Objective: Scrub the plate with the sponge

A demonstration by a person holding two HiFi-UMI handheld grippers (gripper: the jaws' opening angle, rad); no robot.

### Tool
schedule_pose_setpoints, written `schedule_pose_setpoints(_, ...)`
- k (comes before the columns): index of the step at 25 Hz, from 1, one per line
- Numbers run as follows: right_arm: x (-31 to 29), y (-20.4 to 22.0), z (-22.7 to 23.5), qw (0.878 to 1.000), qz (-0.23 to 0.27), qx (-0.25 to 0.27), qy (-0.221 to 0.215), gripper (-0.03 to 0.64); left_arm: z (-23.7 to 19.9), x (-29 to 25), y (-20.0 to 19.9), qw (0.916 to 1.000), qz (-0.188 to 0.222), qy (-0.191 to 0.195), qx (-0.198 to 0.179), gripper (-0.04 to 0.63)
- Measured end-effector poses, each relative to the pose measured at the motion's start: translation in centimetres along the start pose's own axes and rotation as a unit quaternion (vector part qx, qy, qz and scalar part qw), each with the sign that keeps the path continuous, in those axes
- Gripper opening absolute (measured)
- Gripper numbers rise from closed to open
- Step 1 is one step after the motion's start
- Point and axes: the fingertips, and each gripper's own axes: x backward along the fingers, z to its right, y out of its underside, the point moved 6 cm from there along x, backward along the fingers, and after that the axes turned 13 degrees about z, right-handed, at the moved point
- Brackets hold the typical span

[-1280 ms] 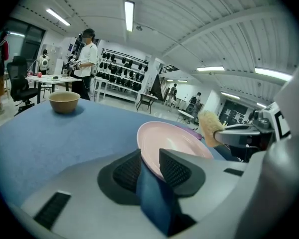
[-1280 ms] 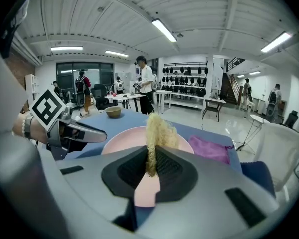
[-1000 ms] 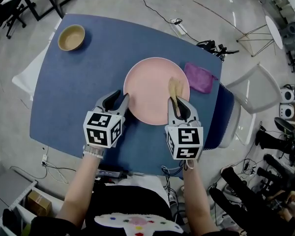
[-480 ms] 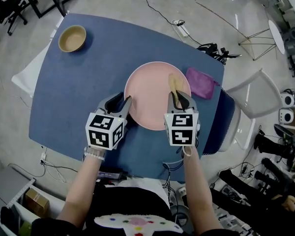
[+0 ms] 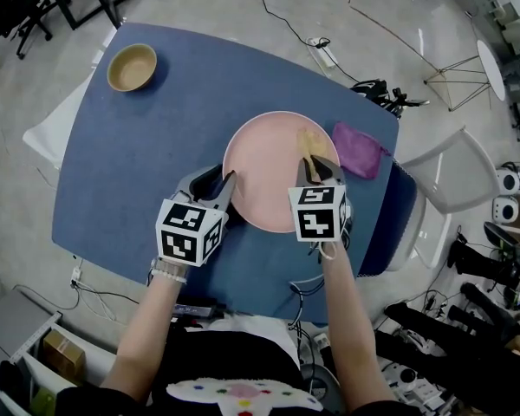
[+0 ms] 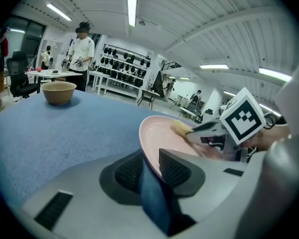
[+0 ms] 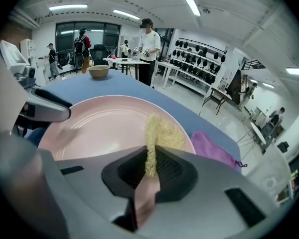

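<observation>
A round pink plate (image 5: 269, 176) lies on the blue table (image 5: 139, 163). My left gripper (image 5: 222, 191) is shut on the plate's near-left rim (image 6: 148, 151); in the left gripper view the rim sits between both pads. My right gripper (image 5: 317, 173) is shut on a thin yellow sponge (image 5: 307, 144), which sticks out past the fingertips and rests on the right part of the plate. In the right gripper view the sponge (image 7: 158, 132) stands on edge between the pads, over the plate (image 7: 99, 126).
A crumpled purple cloth (image 5: 357, 150) lies just right of the plate, near the table's right edge. A tan bowl (image 5: 131, 68) stands at the far left corner. A white chair (image 5: 446, 176) stands to the right, and cables lie on the floor beyond.
My right gripper has pushed forward, sliding the sponge farther across the plate toward its far right rim. The left gripper keeps its hold on the rim.
</observation>
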Motion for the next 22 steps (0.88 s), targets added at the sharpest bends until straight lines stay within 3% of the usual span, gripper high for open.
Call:
schedule_pose_setpoints(14,-2.6,-1.2,0.1,0.999,-0.022,0.041,-0.016,0.041,0.1,-0.1,0.0,1.0,0.003,-0.001,-0.002,0.101)
schedule_pose_setpoints(22,-3.7,-2.2,-1.0,0.995,-0.018,0.093,-0.034,0.041,0.1,-0.2,-0.1,1.0,0.004,-0.001,-0.001,0.101)
